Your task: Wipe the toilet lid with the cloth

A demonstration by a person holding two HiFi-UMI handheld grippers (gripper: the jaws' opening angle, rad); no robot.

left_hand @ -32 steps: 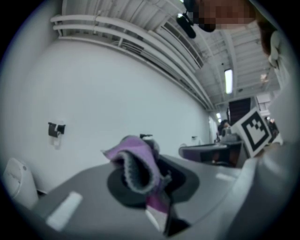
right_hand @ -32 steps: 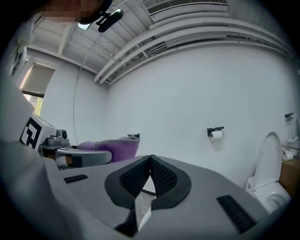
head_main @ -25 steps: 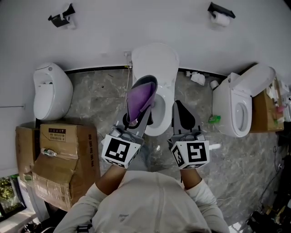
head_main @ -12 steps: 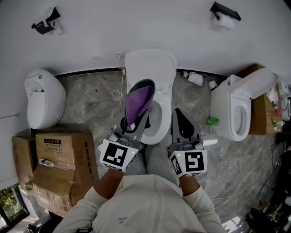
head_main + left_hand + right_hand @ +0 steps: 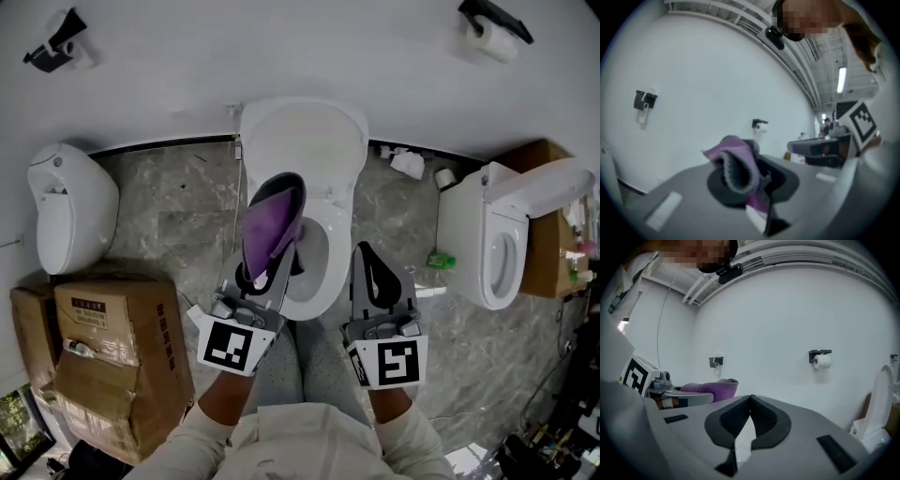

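Note:
A white toilet stands against the far wall with its lid [image 5: 302, 141] raised and its bowl [image 5: 314, 253] open below. My left gripper [image 5: 272, 211] is shut on a purple cloth [image 5: 268, 230], held over the left side of the bowl. The left gripper view shows the cloth [image 5: 737, 166] bunched between the jaws. My right gripper [image 5: 370, 261] hangs just right of the bowl, shut with nothing in it; in the right gripper view its pads [image 5: 761, 416] meet, and the cloth [image 5: 715, 389] shows at the left.
A urinal [image 5: 58, 206] hangs at the left wall, cardboard boxes [image 5: 98, 352] below it. A second toilet [image 5: 497, 239] with raised lid stands at the right. A paper roll holder [image 5: 494, 36] is on the wall. Small litter lies on the marble floor near the wall.
Both grippers have come down and nearer to me, the cloth still in the left one. The view has shifted, so the toilet sits more to the left and lower.

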